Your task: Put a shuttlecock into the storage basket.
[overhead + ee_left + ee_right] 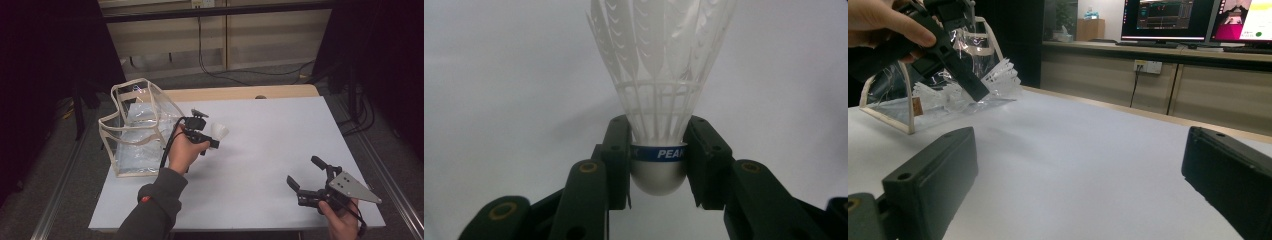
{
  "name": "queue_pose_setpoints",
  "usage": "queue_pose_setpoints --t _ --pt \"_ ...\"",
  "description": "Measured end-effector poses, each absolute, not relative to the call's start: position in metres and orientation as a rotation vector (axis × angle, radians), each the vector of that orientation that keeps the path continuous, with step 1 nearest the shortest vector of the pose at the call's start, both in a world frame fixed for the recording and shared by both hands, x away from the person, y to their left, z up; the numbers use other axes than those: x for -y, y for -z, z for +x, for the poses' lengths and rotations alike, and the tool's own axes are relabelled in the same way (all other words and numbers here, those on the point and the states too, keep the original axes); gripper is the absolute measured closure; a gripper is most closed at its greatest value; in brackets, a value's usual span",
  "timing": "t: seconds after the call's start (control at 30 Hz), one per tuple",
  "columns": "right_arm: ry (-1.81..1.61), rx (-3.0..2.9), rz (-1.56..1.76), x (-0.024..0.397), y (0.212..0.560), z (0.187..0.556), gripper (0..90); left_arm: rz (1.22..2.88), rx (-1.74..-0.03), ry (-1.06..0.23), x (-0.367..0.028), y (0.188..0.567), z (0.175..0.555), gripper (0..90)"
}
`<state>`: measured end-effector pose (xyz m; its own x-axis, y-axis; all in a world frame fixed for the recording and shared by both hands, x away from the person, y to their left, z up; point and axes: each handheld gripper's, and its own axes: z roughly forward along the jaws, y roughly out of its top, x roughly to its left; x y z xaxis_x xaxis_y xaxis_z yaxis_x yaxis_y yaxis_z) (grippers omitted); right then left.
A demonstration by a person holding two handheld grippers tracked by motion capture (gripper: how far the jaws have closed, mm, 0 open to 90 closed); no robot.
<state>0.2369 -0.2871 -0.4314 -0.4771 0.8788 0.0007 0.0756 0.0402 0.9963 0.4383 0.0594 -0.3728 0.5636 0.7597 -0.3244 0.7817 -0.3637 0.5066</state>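
A white feathered shuttlecock (pixel 659 75) with a blue band round its cork is clamped between the jaws of my left gripper (pixel 658 160), which is shut on the cork. From above, the left gripper (pixel 212 140) hangs over the table just right of a clear plastic bag (pixel 135 127), and the shuttlecock (pixel 220 131) points right. The right gripper view shows the shuttlecock (pixel 1005 75) raised beside the bag (pixel 923 95). My right gripper (pixel 306 172) rests near the table's front right with its jaws wide apart; the right gripper (pixel 1073 175) holds nothing.
The white table top (pixel 270 135) stretches between the two hands. The bag with cream trim stands open at the table's left edge and holds another shuttlecock (pixel 930 95). Cabinets and monitors (pixel 1168 20) lie beyond the far edge.
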Motion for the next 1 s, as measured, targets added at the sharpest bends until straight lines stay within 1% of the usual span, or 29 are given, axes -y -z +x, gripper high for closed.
queue_pose_setpoints --t 0.4,1.0 --pt "-1.508 -1.647 0.979 0.287 0.432 0.238 1.6 2.181 -1.215 0.062 -0.061 0.355 0.44 65.3" --pt "-1.505 -1.654 0.973 0.286 0.432 0.239 1.6 2.165 -1.221 0.042 -0.07 0.322 0.437 65.3"
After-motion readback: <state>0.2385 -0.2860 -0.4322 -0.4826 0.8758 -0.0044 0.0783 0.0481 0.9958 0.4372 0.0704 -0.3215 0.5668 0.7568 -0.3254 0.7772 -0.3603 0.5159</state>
